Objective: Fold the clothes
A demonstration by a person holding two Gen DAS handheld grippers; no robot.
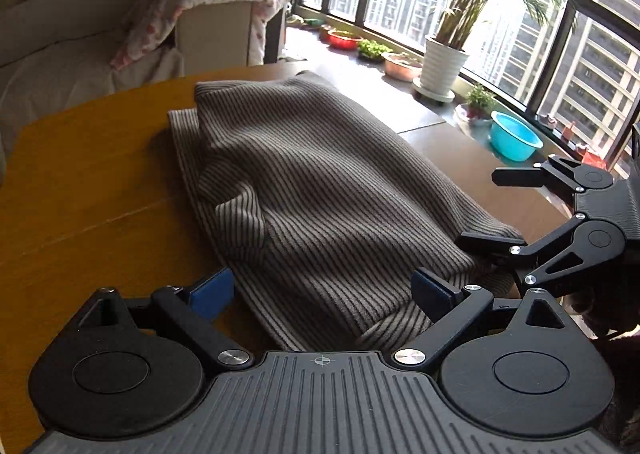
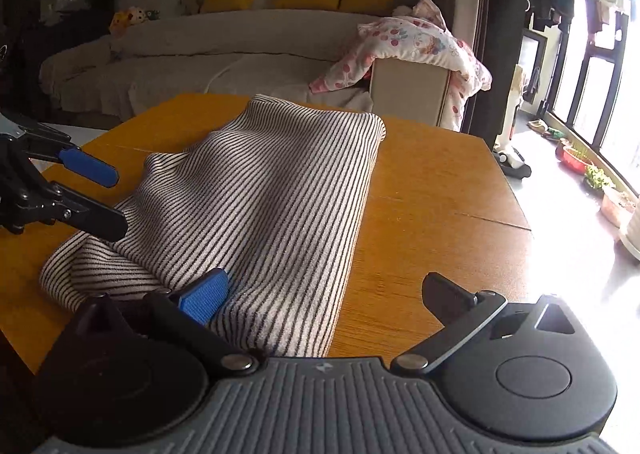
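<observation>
While both tools hang spread apart, left tool [image 1: 322, 294] just above striped garment [image 1: 320, 194] on worktop [image 1: 88, 182], right tool [image 2: 326, 294] at its near edge, gripping nothing.

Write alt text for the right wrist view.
A striped garment lies partly folded on a wooden table, with the right claw open over its near edge. The left claw, also open, reaches in from the left. A covered sofa stands behind.
</observation>
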